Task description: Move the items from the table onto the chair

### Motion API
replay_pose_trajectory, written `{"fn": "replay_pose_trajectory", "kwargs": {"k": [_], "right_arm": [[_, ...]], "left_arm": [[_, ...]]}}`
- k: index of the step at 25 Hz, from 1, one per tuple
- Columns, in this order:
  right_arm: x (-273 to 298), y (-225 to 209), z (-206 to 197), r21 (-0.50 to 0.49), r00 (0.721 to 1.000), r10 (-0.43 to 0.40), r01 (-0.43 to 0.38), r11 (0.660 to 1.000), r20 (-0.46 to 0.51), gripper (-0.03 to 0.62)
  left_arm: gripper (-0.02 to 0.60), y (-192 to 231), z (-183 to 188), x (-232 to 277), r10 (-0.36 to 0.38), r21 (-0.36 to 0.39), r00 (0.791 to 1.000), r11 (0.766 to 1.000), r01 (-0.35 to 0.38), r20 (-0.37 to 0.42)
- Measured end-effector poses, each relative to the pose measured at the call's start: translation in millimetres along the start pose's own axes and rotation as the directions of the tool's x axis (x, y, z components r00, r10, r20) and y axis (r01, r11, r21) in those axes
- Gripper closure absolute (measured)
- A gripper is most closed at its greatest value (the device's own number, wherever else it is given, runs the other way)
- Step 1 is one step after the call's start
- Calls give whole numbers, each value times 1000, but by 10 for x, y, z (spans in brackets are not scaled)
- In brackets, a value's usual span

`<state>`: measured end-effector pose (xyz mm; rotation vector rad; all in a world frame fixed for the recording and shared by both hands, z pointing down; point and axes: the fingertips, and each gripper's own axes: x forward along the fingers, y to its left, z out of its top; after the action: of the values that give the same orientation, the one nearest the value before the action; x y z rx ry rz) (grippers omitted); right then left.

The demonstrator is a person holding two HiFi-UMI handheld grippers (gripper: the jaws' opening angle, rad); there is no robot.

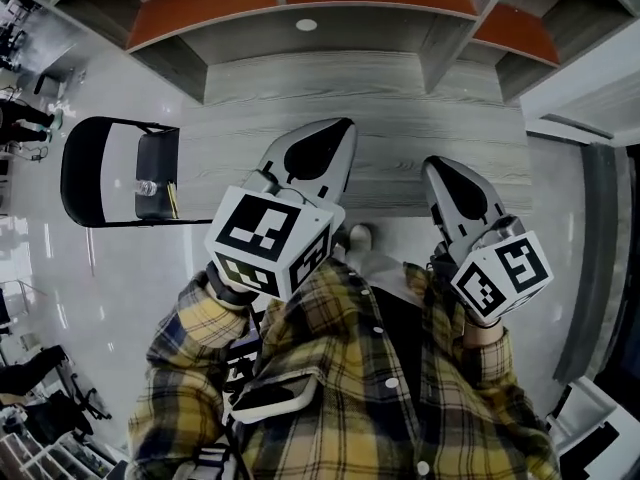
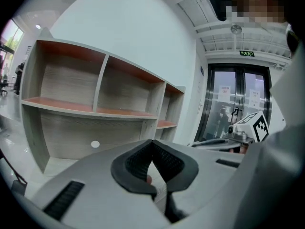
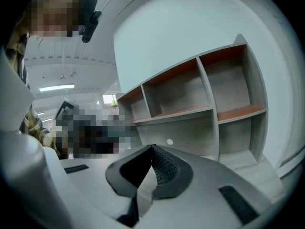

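Left gripper [image 2: 152,144] and right gripper [image 3: 152,149]: jaws clenched on nothing, both raised before the chest. Items [image 1: 157,176] lie on the chair [image 1: 82,168] at left; the table [image 1: 400,108] appears bare. Risk: an overlooked item, since grippers and shirt [image 1: 330,368] hide the table's near edge. Chair items too small to identify.

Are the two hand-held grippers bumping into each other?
Apart. The head view shows the left hand-held gripper and right hand-held gripper with table plainly between them.

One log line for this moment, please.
left gripper: shut, empty | right gripper: shut, empty | both over table | chair: small items on it
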<state>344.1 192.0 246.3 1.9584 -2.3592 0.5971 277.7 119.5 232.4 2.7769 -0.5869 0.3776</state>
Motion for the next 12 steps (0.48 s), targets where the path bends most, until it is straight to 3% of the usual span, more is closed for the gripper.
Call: {"fn": "replay_pose_trajectory", "kwargs": {"k": [12], "right_arm": [[128,97,-35,-2,999,42,-42,999,-20,577]], "left_arm": [[578,93,-147,-136,19,19,999,1000,-18,-44]]}}
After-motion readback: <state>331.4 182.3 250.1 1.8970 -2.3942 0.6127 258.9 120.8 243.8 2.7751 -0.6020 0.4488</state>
